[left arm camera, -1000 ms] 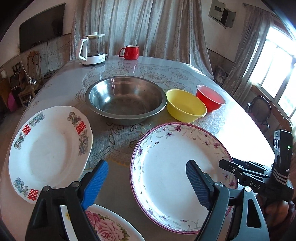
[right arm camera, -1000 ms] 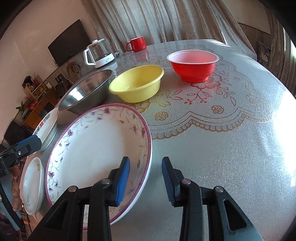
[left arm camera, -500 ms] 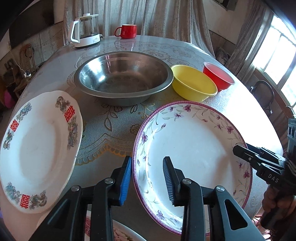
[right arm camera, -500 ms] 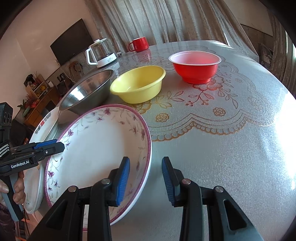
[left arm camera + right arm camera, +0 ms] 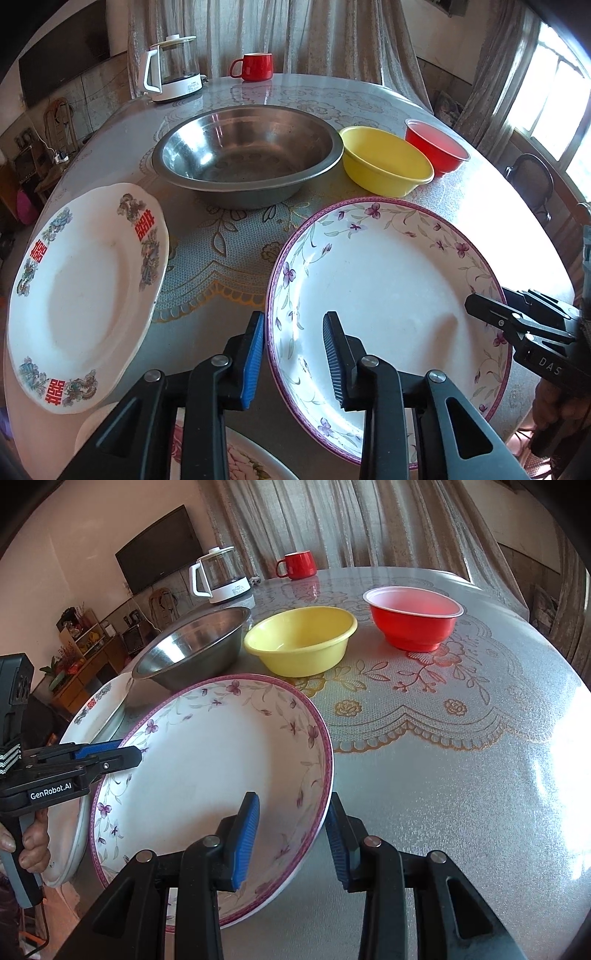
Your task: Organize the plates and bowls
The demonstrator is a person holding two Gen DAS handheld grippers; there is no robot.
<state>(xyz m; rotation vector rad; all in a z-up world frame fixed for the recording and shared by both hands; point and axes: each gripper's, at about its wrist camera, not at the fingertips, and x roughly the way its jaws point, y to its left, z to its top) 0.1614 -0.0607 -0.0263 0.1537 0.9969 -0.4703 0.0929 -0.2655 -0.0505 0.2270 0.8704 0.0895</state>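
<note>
Shiny metal basin (image 5: pixel 245 155), glossy (glazed) plate (image 5: pixel 388 273)

Round table (image 5: pixel 491 206), steel basin (image 5: pixel 245 155), yellow bowl (image 5: pixel 386 160), red bowl (image 5: pixel 436 146), kettle (image 5: pixel 173 68), mug (image 5: pixel 253 66)

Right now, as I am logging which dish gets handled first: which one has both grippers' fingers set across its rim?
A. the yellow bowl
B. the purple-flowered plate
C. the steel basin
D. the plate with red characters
B: the purple-flowered plate has the left gripper astride its near-left rim and the right gripper astride its right rim; the bowls and the other plate are untouched.
</note>
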